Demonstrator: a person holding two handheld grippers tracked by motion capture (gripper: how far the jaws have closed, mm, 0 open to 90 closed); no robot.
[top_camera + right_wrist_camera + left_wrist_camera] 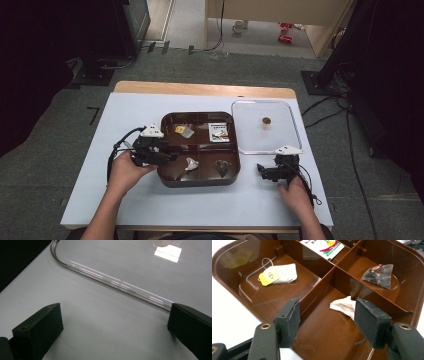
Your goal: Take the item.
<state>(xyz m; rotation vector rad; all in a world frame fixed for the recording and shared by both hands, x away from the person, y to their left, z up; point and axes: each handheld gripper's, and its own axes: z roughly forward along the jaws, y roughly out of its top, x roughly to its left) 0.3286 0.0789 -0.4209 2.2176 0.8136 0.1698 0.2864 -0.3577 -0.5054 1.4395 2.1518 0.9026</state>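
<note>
A brown four-compartment tray [236, 172] sits mid-table. It holds a tea bag with a yellow tag [182, 131], a printed packet [218, 132], a white crumpled sachet [191, 164] and a dark pyramid tea bag [222, 167]. My left gripper [167, 156] is at the tray's left rim. In the left gripper view it stands open [328, 315] over the compartment holding the white sachet [344, 307], with nothing between its jaws. My right gripper [261, 170] rests low to the right of the tray, open [115, 322] over the bare table, close to the clear lid's rim [112, 281].
The clear lid [280, 135] lies flat to the right of the tray, with a small brown knob [266, 120] at its middle. The white table top [100, 150] has free room at the left and front. Cables and stands are on the floor beyond.
</note>
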